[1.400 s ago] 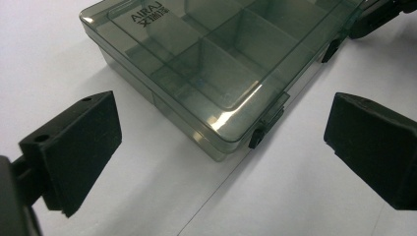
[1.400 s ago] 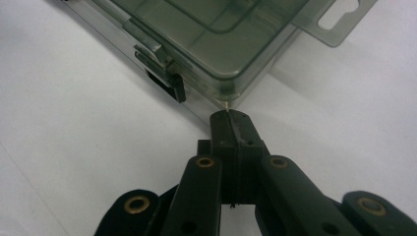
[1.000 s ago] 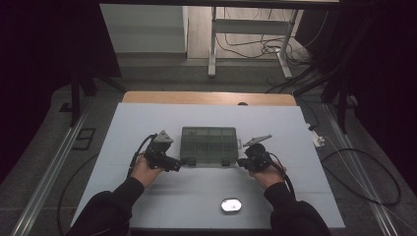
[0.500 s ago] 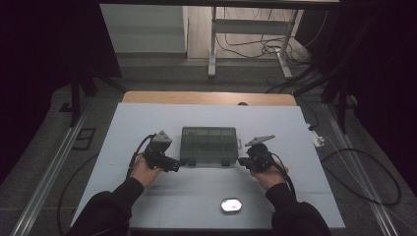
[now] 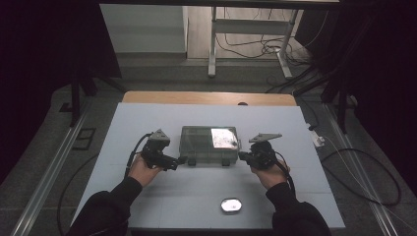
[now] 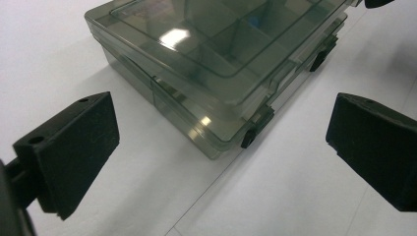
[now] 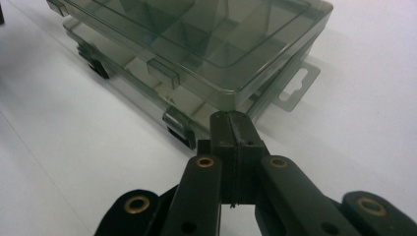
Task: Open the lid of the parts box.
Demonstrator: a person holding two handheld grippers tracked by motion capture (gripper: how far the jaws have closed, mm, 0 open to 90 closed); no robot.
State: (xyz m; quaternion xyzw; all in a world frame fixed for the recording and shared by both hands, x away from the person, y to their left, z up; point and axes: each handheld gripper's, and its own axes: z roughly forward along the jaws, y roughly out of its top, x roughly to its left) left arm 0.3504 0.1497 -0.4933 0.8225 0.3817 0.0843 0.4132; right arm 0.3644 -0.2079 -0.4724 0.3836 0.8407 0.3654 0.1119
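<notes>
High view: a smoky clear box (image 5: 209,144) lies flat near the middle of the white desk (image 5: 147,123), lid down, with light glaring off the right part of the lid. The left claw (image 5: 182,160) sits just off the box's near left corner, and the right claw (image 5: 241,156) sits at its near right corner. A hand (image 5: 142,169) holds the left one and another hand (image 5: 268,172) holds the right one, both forearms in dark sleeves. A small shiny oval object (image 5: 231,205) lies on the desk near the front edge, well apart from the box.

Left gripper view: the left claw (image 6: 221,147) is spread wide, its two black jaws standing far apart with nothing between them but bare desk and the box's corner beyond. The box (image 6: 216,59) shows inner dividers through the lid, and two black latches run along its front side; the nearer latch (image 6: 248,137) lies just ahead of the gap. Neither jaw touches the box.

Right gripper view: the right claw (image 7: 235,130) is pressed together, jaws flat against each other and holding nothing. Its tip sits right at the box's (image 7: 196,44) front edge, beside a latch (image 7: 179,128); whether it actually touches the box I cannot tell. A clear hang tab (image 7: 295,88) juts from the box's end.
</notes>
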